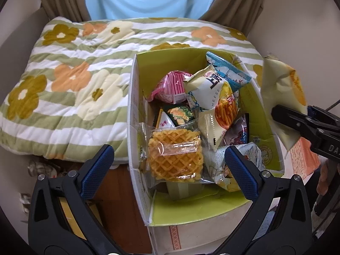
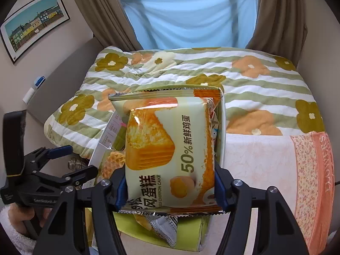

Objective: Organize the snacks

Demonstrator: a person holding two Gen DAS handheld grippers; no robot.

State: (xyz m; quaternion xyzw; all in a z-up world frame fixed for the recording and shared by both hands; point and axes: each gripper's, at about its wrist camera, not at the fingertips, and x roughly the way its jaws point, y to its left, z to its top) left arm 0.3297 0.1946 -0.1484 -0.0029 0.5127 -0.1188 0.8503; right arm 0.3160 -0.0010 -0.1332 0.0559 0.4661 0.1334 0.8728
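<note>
A cardboard box with a green lining (image 1: 257, 110) holds several snack packets. Among them are a clear-wrapped waffle packet (image 1: 174, 155), a pink packet (image 1: 170, 85) and a white cheese packet (image 1: 204, 89). My left gripper (image 1: 169, 150) hangs open over the box's near end. The waffle packet lies below and between its blue pads, which stand clear of it. My right gripper (image 2: 170, 191) is shut on a chiffon cake packet (image 2: 167, 148) above the box rim (image 2: 222, 127). In the left wrist view that cake packet (image 1: 282, 80) hangs at the box's right side.
The box rests on a bed with a flowered, green-striped quilt (image 1: 70, 80) and a peach towel (image 2: 265, 165). Brown curtains (image 2: 278, 17) and a blue cloth (image 2: 191, 17) hang behind. A framed picture (image 2: 34, 25) is on the left wall. Wooden floor (image 1: 119, 201) shows left of the box.
</note>
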